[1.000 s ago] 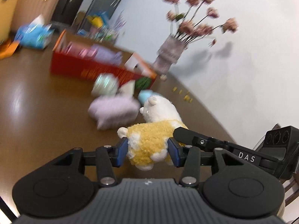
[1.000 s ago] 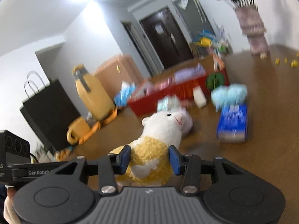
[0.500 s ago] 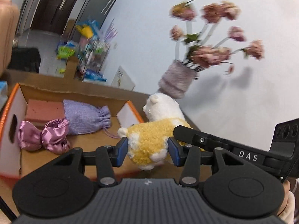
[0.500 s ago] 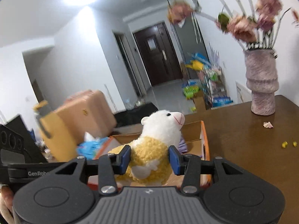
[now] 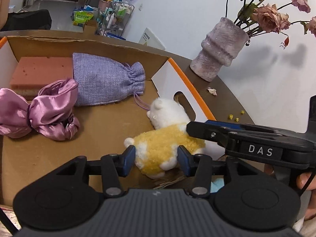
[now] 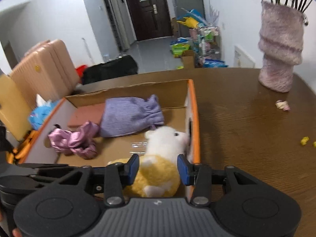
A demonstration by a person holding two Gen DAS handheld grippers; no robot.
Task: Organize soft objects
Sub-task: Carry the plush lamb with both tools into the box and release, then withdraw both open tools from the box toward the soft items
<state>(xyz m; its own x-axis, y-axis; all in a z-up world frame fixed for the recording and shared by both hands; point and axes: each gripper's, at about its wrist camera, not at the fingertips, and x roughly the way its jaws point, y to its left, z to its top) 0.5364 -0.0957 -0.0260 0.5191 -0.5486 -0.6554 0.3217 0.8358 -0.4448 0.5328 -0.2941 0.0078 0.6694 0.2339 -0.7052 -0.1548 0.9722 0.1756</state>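
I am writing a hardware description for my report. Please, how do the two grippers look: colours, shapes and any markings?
Both are matte black. The left gripper and the right gripper each have two blue-padded fingers on black linkages with silver pivot screws, two round black discs and a ribbed grey body between them. In the left wrist view, the right gripper's side bears white letters "DAS". A thin black cable runs by the holding hand.
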